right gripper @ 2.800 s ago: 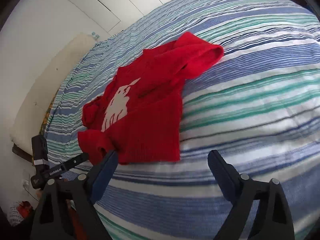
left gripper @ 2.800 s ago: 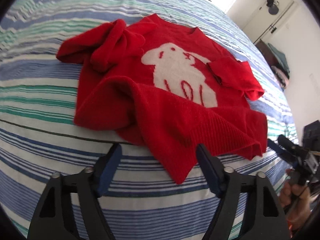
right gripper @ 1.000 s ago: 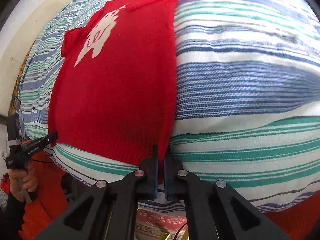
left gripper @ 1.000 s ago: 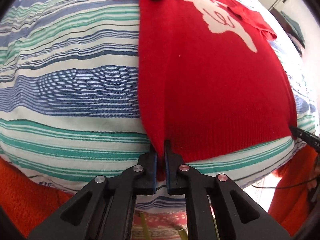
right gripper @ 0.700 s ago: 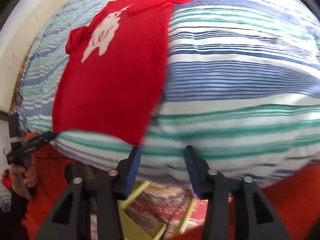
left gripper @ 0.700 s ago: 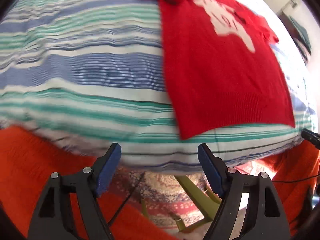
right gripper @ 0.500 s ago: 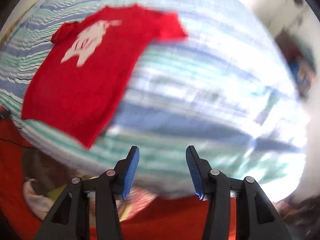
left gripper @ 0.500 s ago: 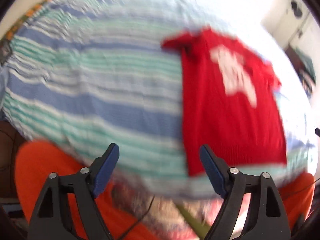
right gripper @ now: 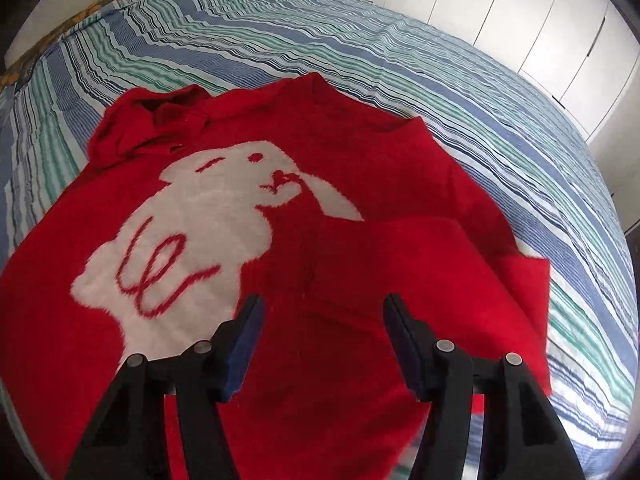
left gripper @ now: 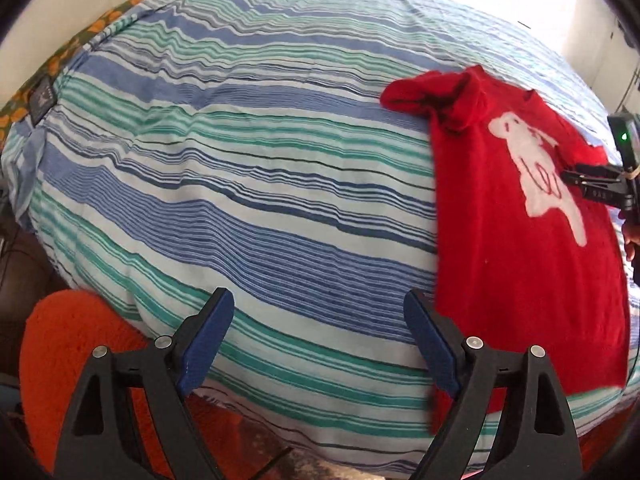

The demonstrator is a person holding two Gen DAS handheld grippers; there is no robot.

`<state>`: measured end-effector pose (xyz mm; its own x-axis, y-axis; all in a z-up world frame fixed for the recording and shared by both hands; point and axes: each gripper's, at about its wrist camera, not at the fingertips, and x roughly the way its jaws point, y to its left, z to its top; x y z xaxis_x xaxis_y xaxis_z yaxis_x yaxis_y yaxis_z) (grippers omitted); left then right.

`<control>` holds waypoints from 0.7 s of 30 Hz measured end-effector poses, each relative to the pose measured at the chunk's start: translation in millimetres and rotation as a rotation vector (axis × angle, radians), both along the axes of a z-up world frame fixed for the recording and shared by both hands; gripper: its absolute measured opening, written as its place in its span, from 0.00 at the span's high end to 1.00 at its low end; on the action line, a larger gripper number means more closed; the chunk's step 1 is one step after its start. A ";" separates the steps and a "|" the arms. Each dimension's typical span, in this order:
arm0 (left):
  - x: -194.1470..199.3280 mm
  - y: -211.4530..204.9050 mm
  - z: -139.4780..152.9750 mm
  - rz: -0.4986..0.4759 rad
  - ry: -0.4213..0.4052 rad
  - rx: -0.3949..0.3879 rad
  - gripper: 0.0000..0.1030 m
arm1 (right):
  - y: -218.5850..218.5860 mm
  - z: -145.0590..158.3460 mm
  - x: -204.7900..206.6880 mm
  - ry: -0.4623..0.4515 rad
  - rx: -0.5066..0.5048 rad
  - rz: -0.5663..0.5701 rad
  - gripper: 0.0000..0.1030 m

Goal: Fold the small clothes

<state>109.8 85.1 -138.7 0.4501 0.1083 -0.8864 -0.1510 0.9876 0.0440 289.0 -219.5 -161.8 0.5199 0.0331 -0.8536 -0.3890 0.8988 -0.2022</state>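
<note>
A red sweater [right gripper: 320, 264] with a white animal figure [right gripper: 208, 232] lies flat, front up, on the striped bed cover [left gripper: 240, 168]. One sleeve [right gripper: 424, 256] is folded over the body on the right. The other sleeve [right gripper: 148, 120] is bunched at the top left. My right gripper [right gripper: 323, 312] hovers over the sweater's middle beside the folded sleeve, jaws opening, pads touching nothing. My left gripper [left gripper: 318, 312] stands wide open over bare cover near the bed's edge, with the sweater [left gripper: 520, 240] to its right. The right gripper [left gripper: 580, 184] shows there above the sweater.
An orange rug [left gripper: 72, 352] lies on the floor below the bed's near edge. A flower-patterned sheet [left gripper: 60, 64] peeks out at the far left corner. White wardrobe doors [right gripper: 540, 20] stand beyond the bed. A hand [left gripper: 632, 236] holds the right gripper at the frame's edge.
Both grippers let go of the sweater's bottom hem and opened. The left one rose and swung left over bare cover. The right one swung across over the sweater's chest.
</note>
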 end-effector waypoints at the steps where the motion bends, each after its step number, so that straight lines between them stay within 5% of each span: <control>1: 0.8 0.1 0.4 0.004 -0.004 0.002 0.15 | -1.7 -5.0 5.4 0.021 0.004 -0.007 0.56; 2: 1.0 0.2 1.8 0.007 -0.009 0.006 0.15 | -10.5 -4.5 9.0 0.034 0.032 -0.034 0.89; 3: 1.2 0.8 3.1 0.009 -0.016 0.009 0.15 | -24.3 2.9 9.5 0.023 0.076 -0.083 0.92; 8: 3.2 2.7 -3.7 0.021 0.012 -0.011 0.14 | -174.9 74.6 -41.6 -0.154 0.456 -0.457 0.92; 11: 5.2 3.7 -8.8 0.035 0.041 -0.054 0.15 | -278.6 89.4 -95.8 -0.217 0.567 -0.672 0.92; 17: 5.3 0.5 -7.7 0.061 0.062 -0.102 0.15 | -400.1 32.4 -157.9 -0.158 0.718 -0.980 0.92; 21: 1.4 -3.9 -5.2 0.059 0.059 -0.082 0.15 | -410.1 4.4 -162.9 -0.106 0.855 -0.986 0.86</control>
<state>111.2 81.2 -143.9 0.3919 0.0587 -0.9181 -0.2080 0.9778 -0.0263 126.1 -629.5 -157.3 0.6993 0.1095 -0.7064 0.4850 0.6533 0.5813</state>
